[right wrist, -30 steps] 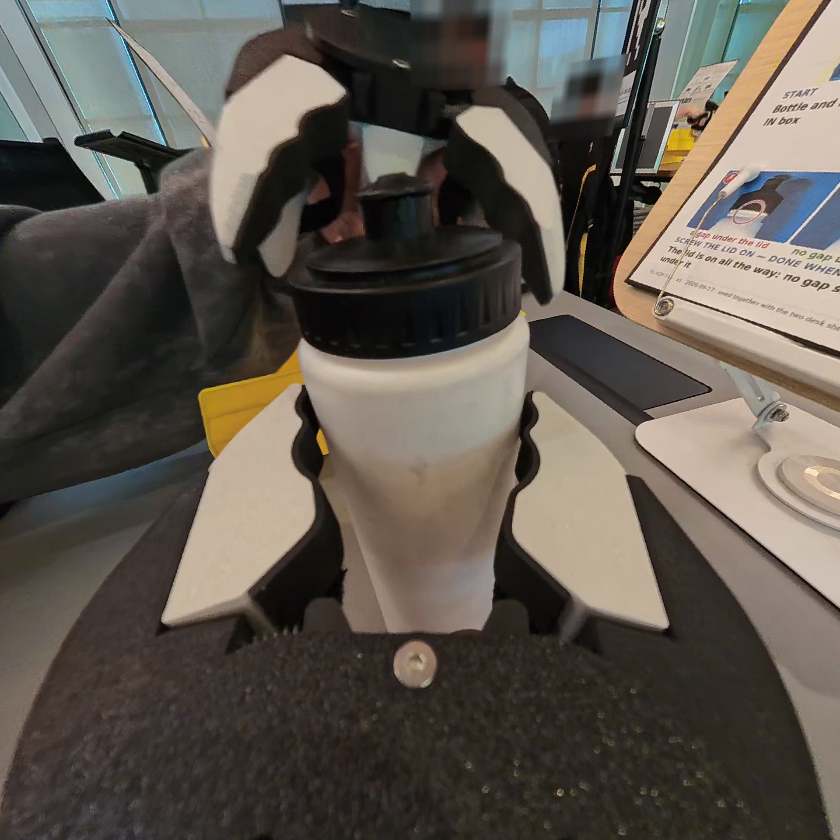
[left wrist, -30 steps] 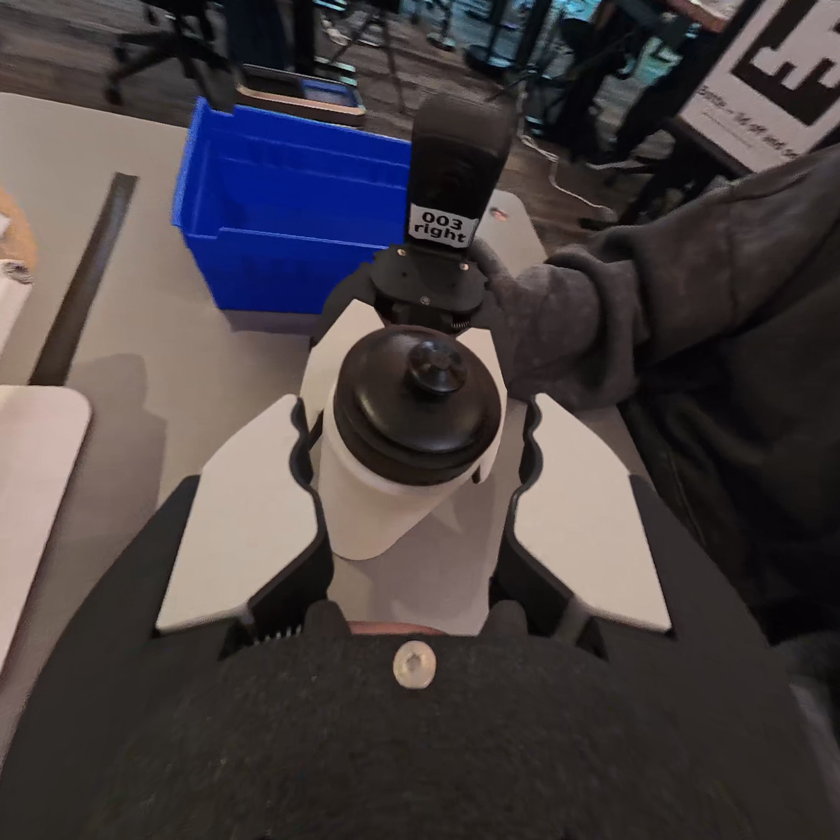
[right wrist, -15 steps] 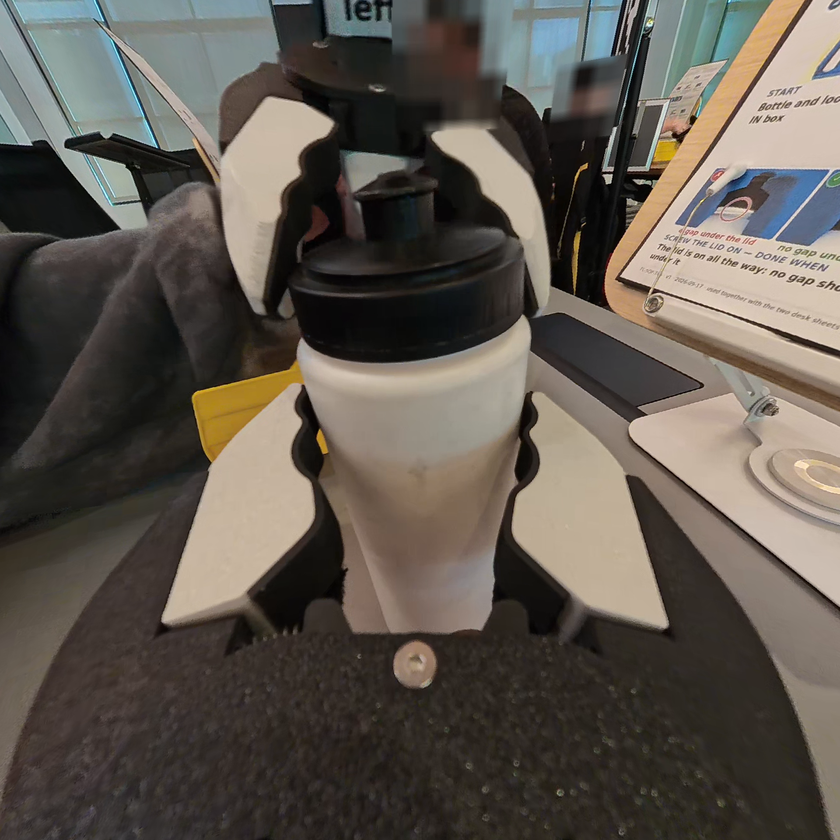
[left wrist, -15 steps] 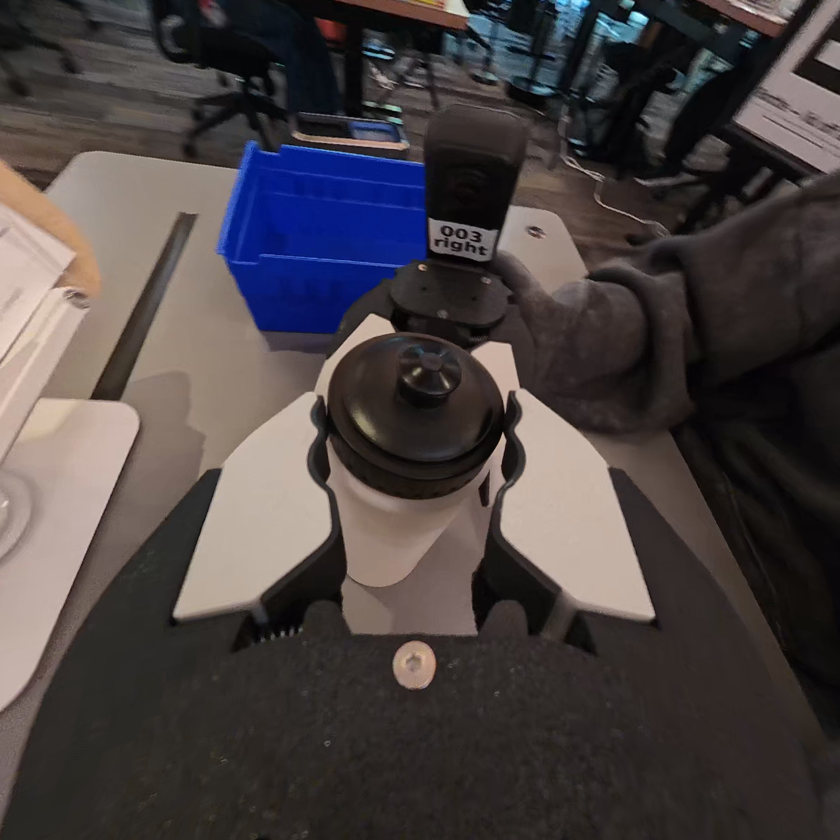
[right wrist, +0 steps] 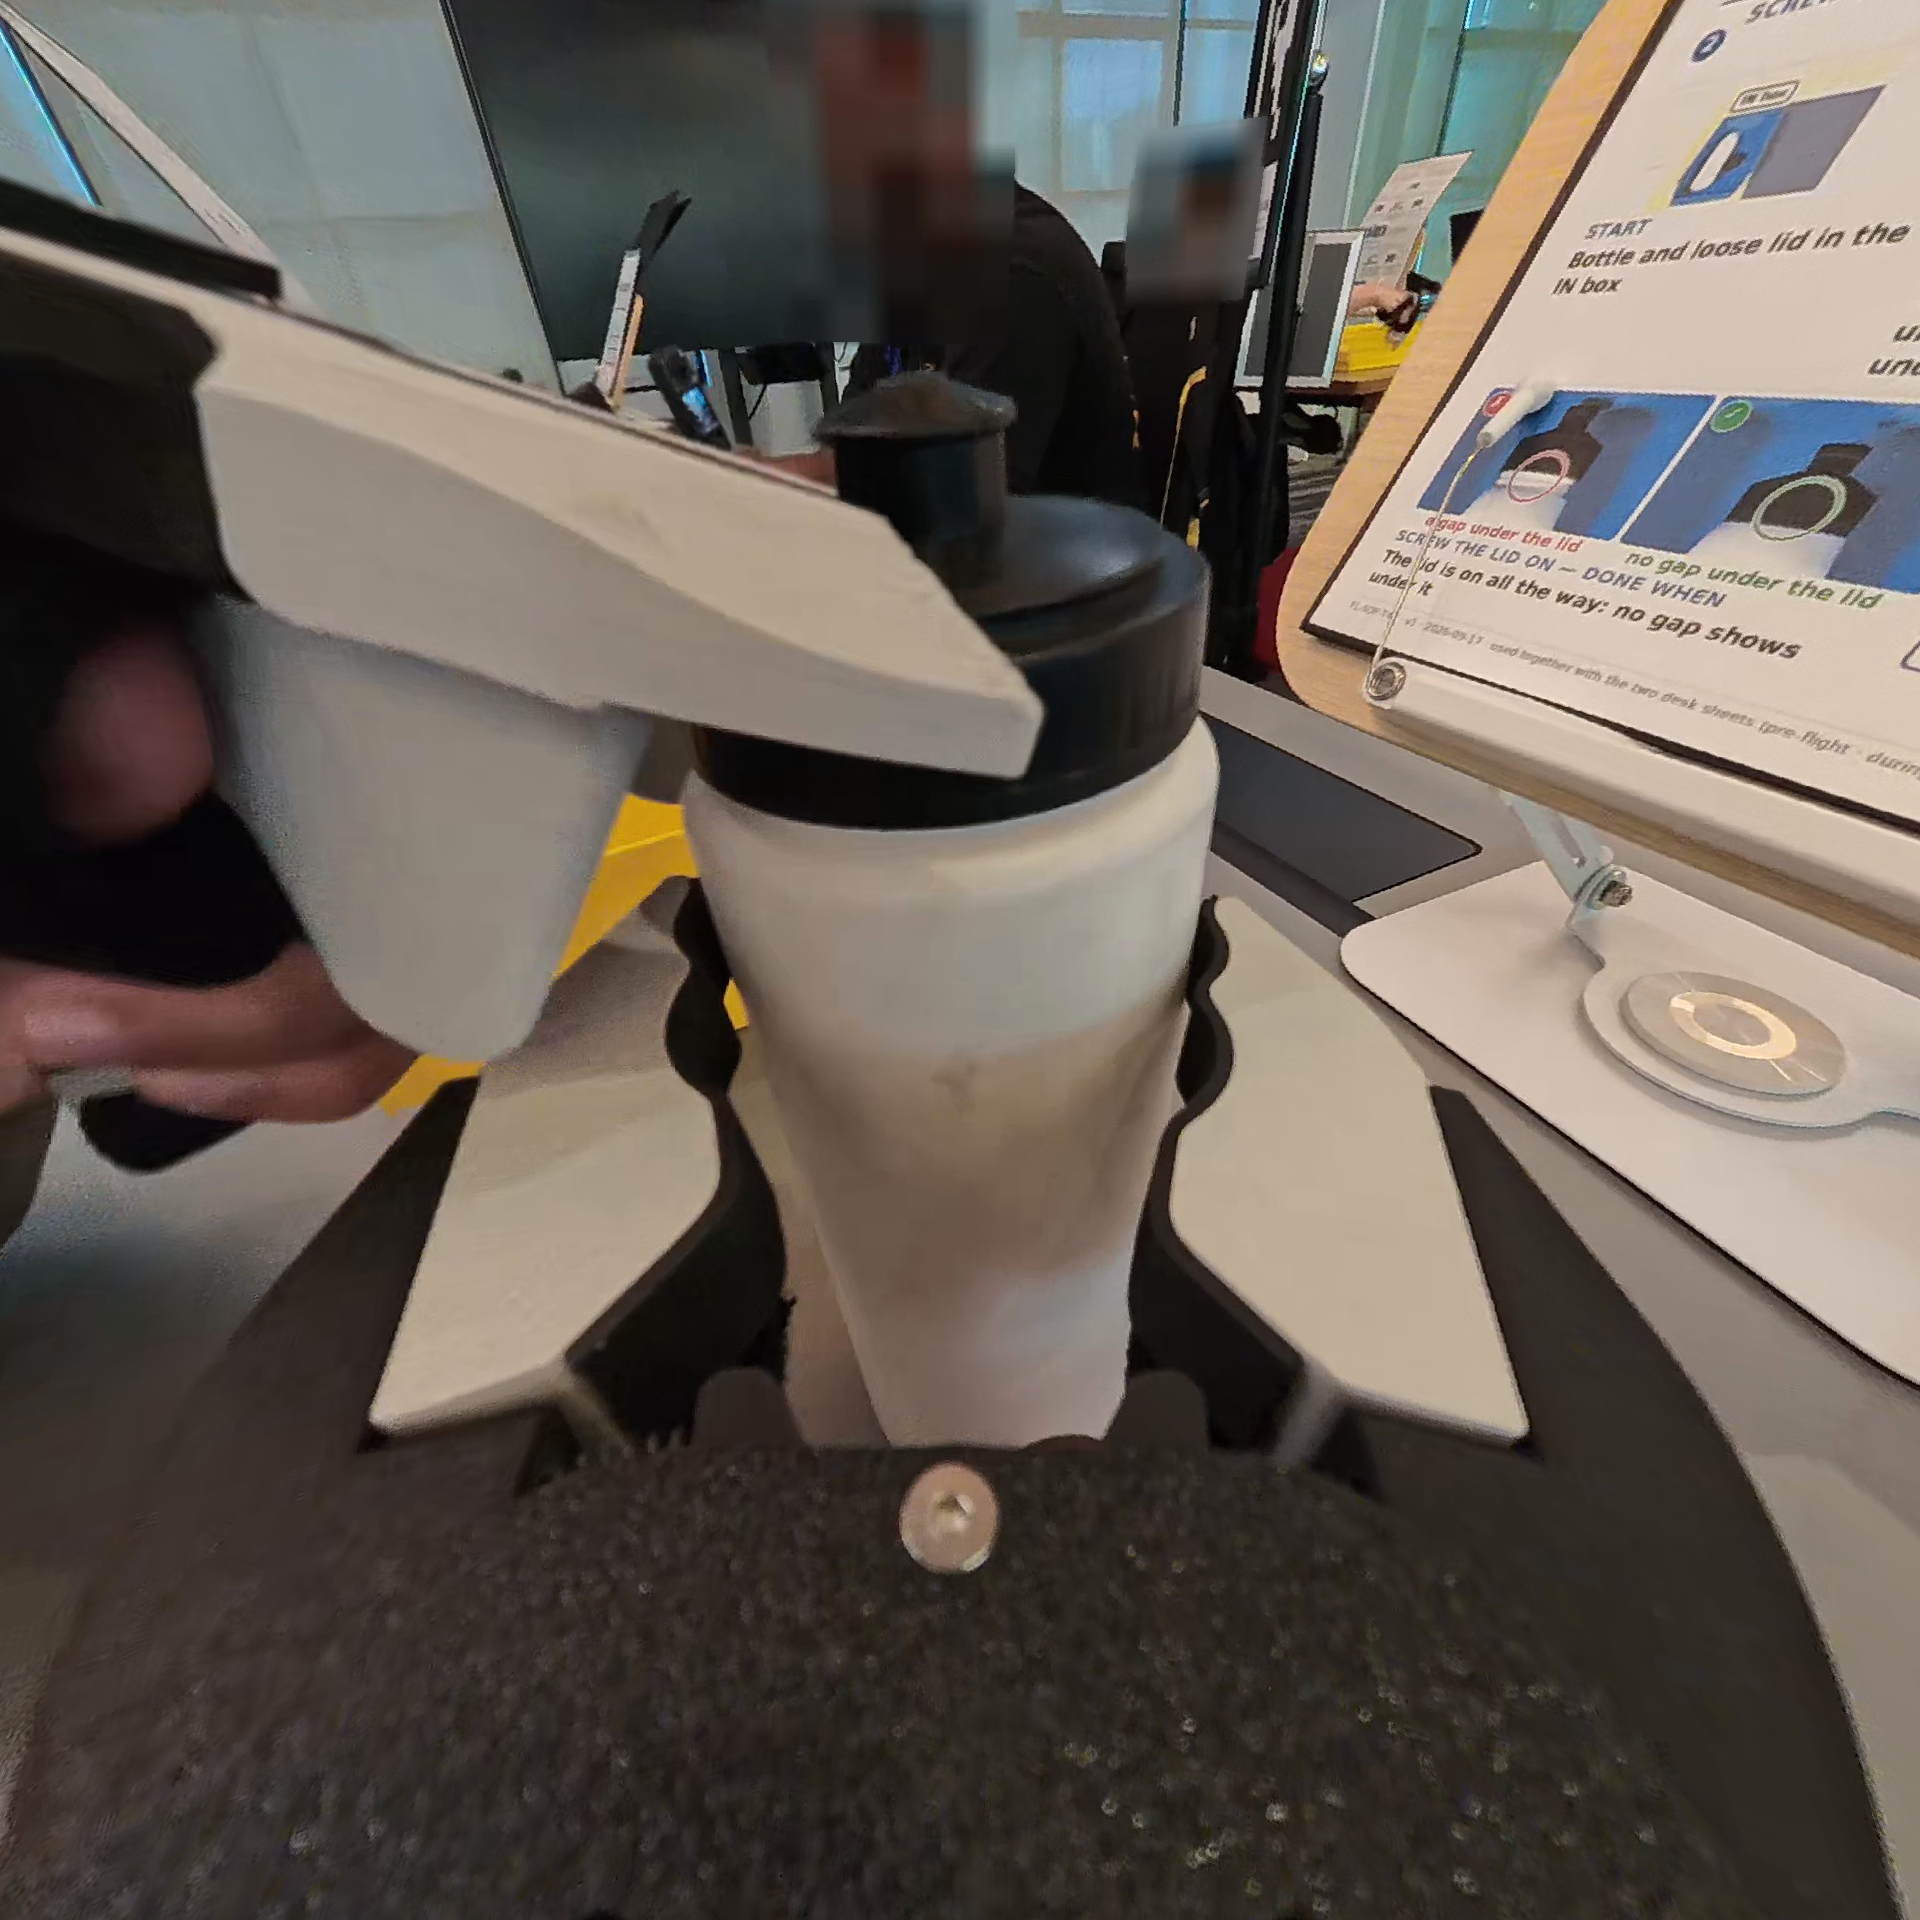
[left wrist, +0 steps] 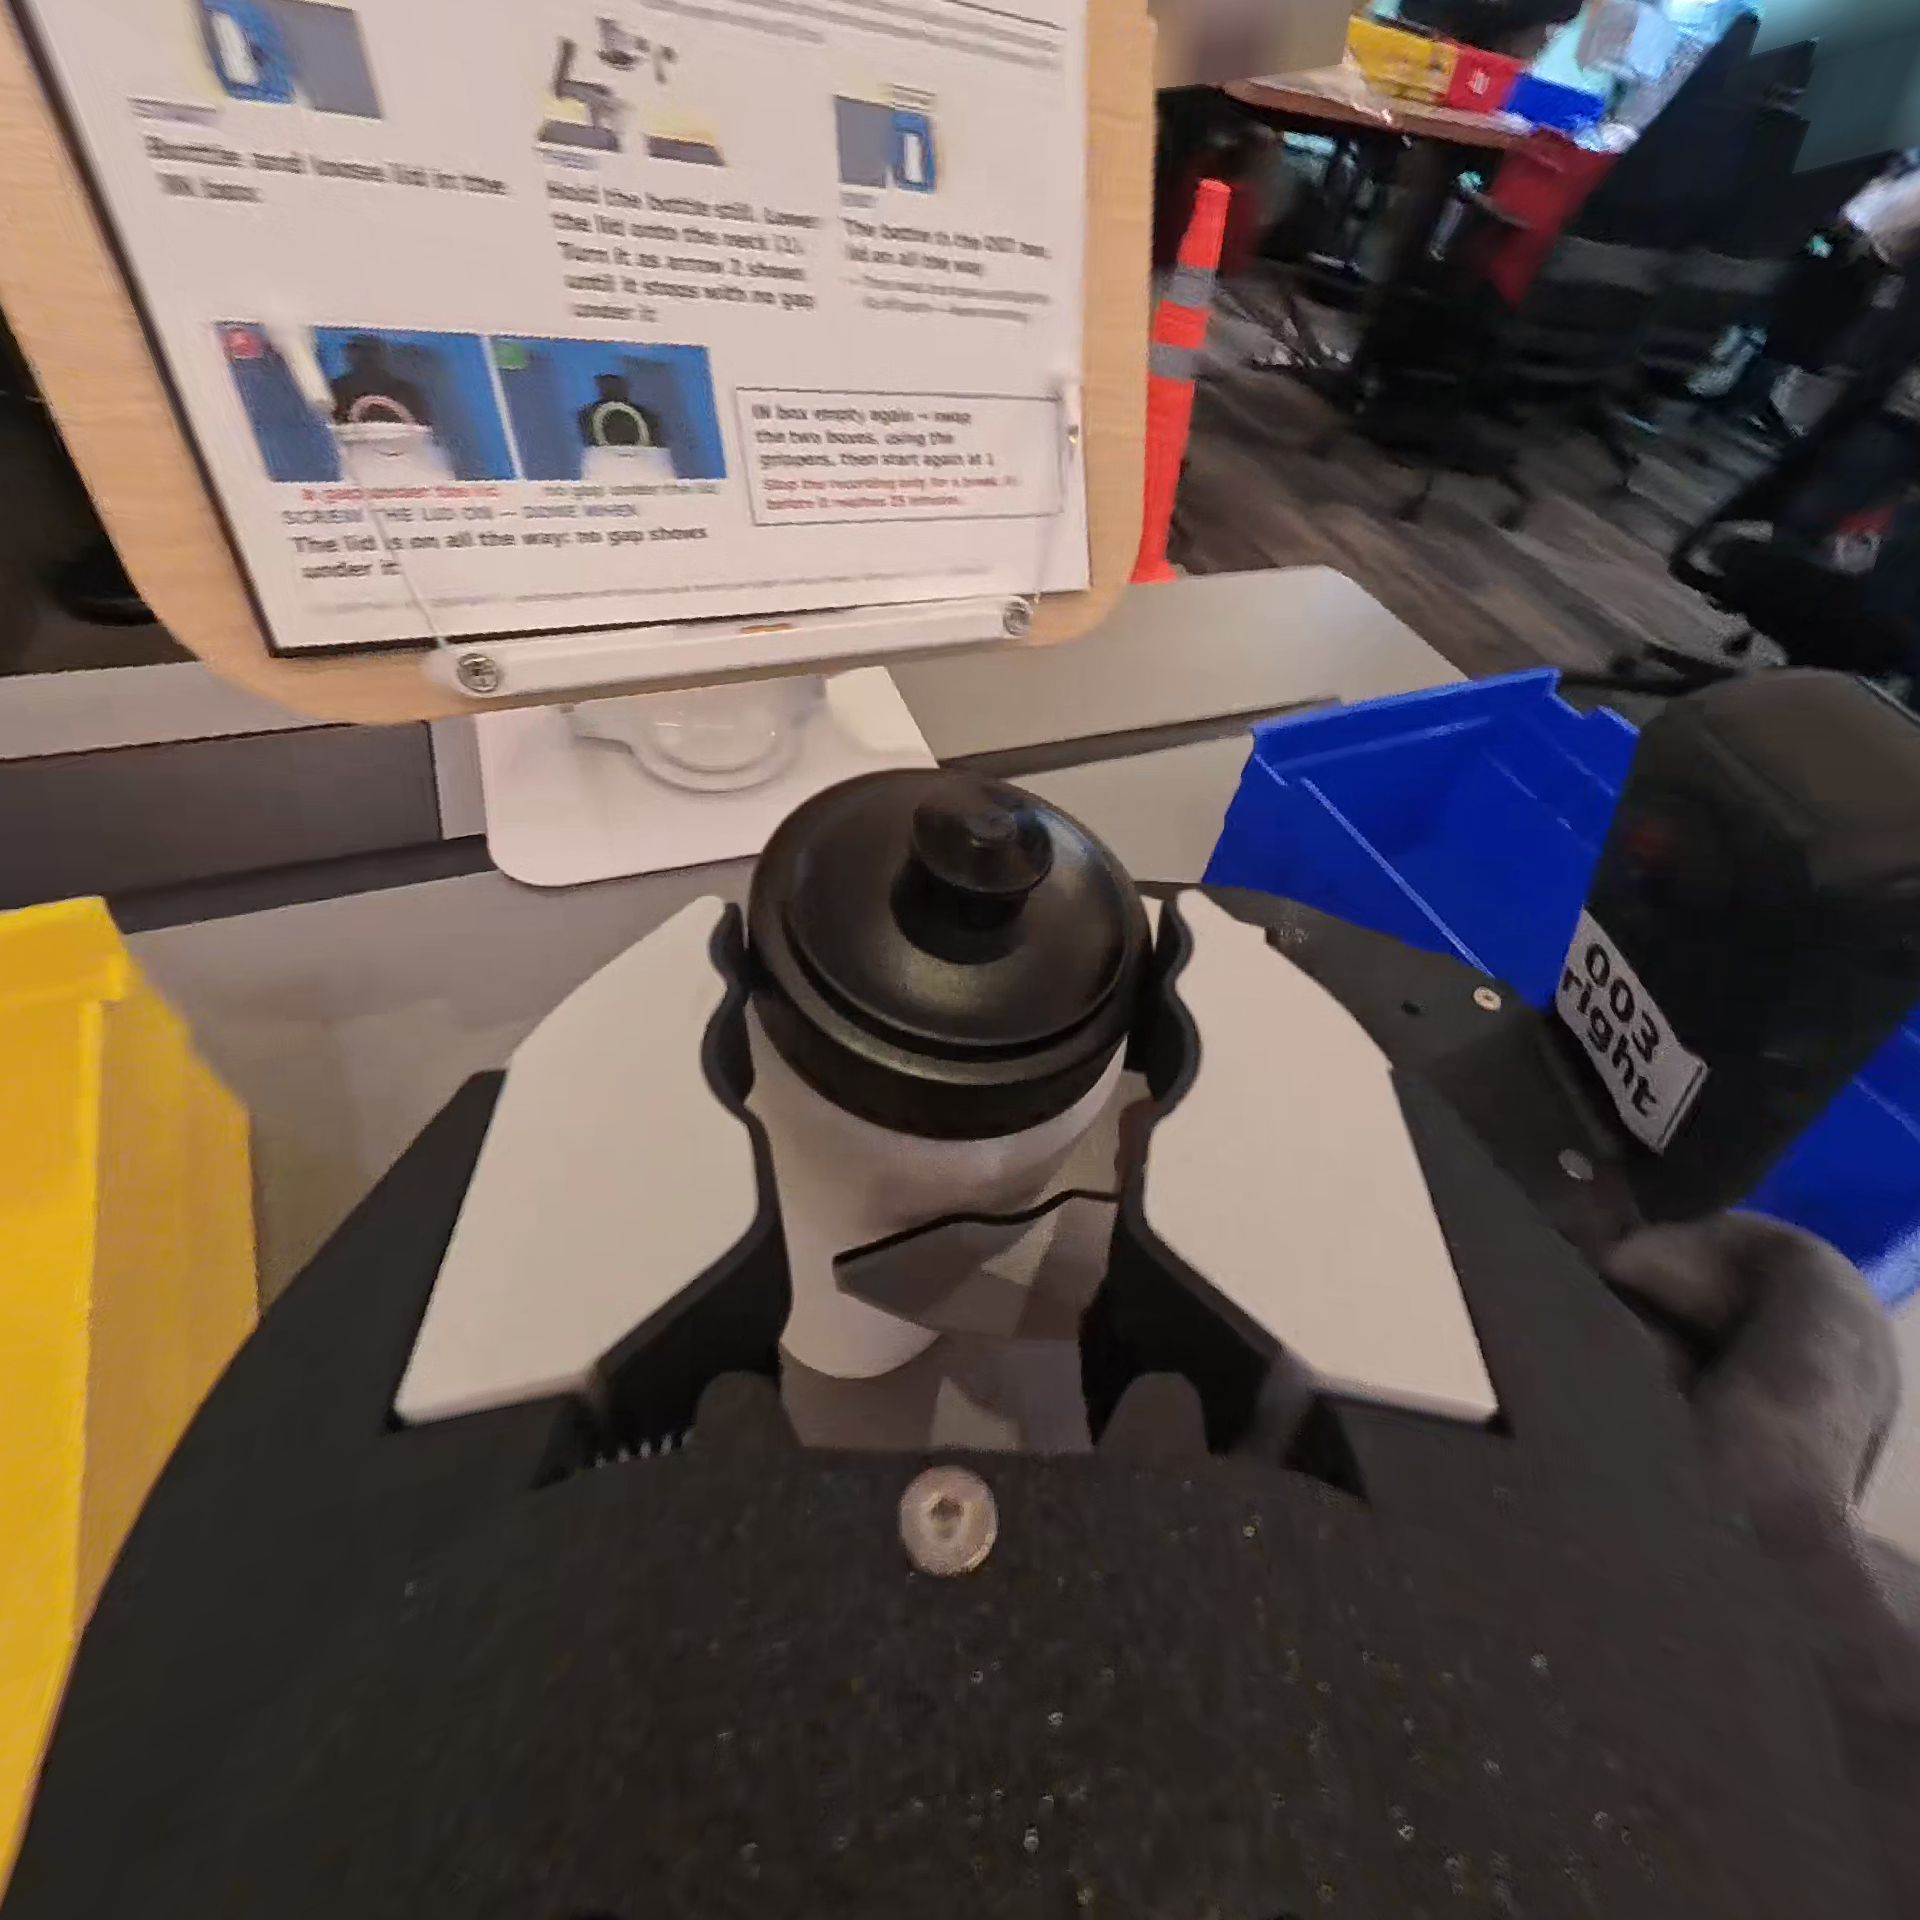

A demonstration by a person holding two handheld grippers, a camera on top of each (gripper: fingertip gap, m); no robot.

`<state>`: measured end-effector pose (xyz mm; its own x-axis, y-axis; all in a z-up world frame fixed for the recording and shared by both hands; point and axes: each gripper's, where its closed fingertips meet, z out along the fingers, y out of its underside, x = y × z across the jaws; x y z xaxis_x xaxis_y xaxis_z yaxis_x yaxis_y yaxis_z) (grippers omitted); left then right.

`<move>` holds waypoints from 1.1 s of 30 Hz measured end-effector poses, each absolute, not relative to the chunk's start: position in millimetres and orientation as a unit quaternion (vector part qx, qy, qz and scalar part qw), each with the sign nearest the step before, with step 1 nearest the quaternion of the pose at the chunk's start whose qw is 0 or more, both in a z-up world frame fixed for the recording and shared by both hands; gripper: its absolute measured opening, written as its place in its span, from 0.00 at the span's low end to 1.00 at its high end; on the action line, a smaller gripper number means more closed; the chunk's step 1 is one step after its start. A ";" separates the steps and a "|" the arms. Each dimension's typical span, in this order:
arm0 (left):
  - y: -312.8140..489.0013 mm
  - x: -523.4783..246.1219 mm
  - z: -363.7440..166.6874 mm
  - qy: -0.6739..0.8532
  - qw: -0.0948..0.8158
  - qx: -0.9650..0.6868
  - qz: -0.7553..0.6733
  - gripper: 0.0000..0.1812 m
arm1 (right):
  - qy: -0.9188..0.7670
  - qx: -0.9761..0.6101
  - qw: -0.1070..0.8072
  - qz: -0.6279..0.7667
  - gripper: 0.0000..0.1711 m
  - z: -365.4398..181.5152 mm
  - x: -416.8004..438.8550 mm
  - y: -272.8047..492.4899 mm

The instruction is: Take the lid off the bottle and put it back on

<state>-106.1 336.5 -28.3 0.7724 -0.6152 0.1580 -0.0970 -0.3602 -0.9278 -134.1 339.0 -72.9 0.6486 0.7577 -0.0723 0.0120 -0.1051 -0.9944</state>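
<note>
Left gripper (left wrist: 940,997) clamped around the black lid (left wrist: 940,966), right gripper (right wrist: 951,1049) clenched on the white bottle (right wrist: 956,1018) standing upright on the table (left wrist: 312,997). Best twisting smoothly about the neck, keeping both 2 grips level, body held dead still.

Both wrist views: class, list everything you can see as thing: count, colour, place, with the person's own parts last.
bottle: one, white, upright between the right tool's fingers
lid: one, black, on the bottle, gripped by the left tool
blue bin: one, right of the bottle in the left view
yellow bin: one, left edge of the left view
board: one, wooden with a printed sheet, on a white stand behind the bottle
cone: one, orange, on the floor beyond the desk
desk: one, grey
left tool: shut on the lid
right tool: shut on the bottle
</note>
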 end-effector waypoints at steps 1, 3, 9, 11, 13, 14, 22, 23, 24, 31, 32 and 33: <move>336.3 -106.3 -28.1 0.218 0.522 -0.786 -0.250 0.41 | -0.285 -0.676 0.605 0.310 0.49 -72.8 -134.2 338.8; 333.1 -107.6 -28.9 0.233 0.516 -0.785 -0.251 0.40 | -0.286 -0.672 0.607 0.313 0.49 -72.5 -134.5 338.2; 306.9 -127.6 1.2 0.457 0.465 -0.679 -0.337 0.54 | -0.288 -0.668 0.605 0.322 0.50 -72.2 -135.6 338.5; 298.4 -139.2 0.2 0.550 0.398 -0.638 -0.364 0.54 | -0.294 -0.666 0.602 0.329 0.50 -72.2 -135.4 337.0; 303.8 -149.5 -1.0 0.604 0.341 -0.605 -0.391 0.55 | -0.298 -0.664 0.600 0.332 0.50 -72.2 -136.2 335.4; 303.2 -152.9 -0.9 0.624 0.305 -0.584 -0.419 0.57 | -0.299 -0.664 0.600 0.332 0.50 -72.2 -136.7 335.2; 323.9 -127.7 -26.0 0.707 0.173 -0.483 -0.487 0.56 | -0.304 -0.662 0.598 0.335 0.50 -72.2 -140.2 335.8; 323.0 -122.2 -28.1 0.711 0.168 -0.470 -0.495 0.55 | -0.305 -0.662 0.597 0.335 0.50 -72.3 -140.5 336.1; 320.8 -117.7 -29.0 0.715 0.165 -0.454 -0.505 0.54 | -0.305 -0.663 0.596 0.334 0.50 -72.4 -141.0 336.5; 312.8 -107.6 -24.9 0.723 0.202 -0.403 -0.524 0.40 | -0.305 -0.664 0.595 0.334 0.50 -72.6 -141.3 337.9; 314.4 -105.9 -24.6 0.714 0.214 -0.416 -0.521 0.40 | -0.302 -0.665 0.597 0.332 0.50 -72.6 -140.4 338.9; 315.3 -105.0 -24.6 0.706 0.226 -0.430 -0.516 0.40 | -0.299 -0.667 0.597 0.330 0.50 -72.6 -139.7 339.7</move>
